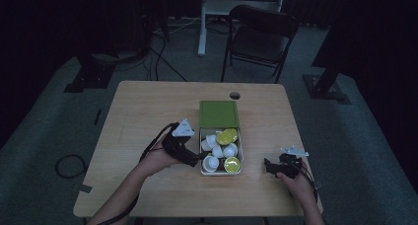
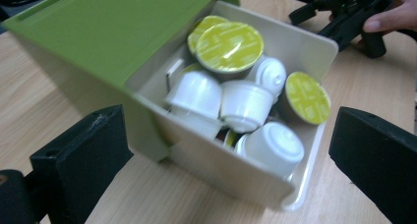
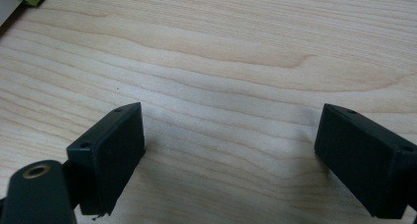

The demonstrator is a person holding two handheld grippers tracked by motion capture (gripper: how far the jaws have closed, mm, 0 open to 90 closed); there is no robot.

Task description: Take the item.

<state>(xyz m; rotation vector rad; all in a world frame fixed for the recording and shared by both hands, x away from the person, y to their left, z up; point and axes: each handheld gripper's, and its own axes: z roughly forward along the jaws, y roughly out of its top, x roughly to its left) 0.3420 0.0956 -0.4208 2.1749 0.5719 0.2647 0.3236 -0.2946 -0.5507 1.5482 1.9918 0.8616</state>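
Observation:
A cream box (image 1: 220, 172) with a green sliding lid (image 1: 219, 113) pushed half back sits mid-table. Inside lie several white capsules (image 2: 246, 103), some showing yellow-green foil tops (image 2: 229, 46). My left gripper (image 1: 199, 157) is at the box's left wall near its front corner, jaws wide open; in the left gripper view (image 2: 231, 155) the box's open end lies between and beyond the two jaws. My right gripper (image 1: 268, 167) rests low over bare wood to the right of the box, open with nothing between its jaws (image 3: 231, 155).
The wooden table (image 1: 148, 111) has a cable hole (image 1: 234, 95) behind the box. A dark folding chair (image 1: 261, 37) and a white desk leg (image 1: 202, 22) stand beyond the far edge. Cables trail on the floor at left.

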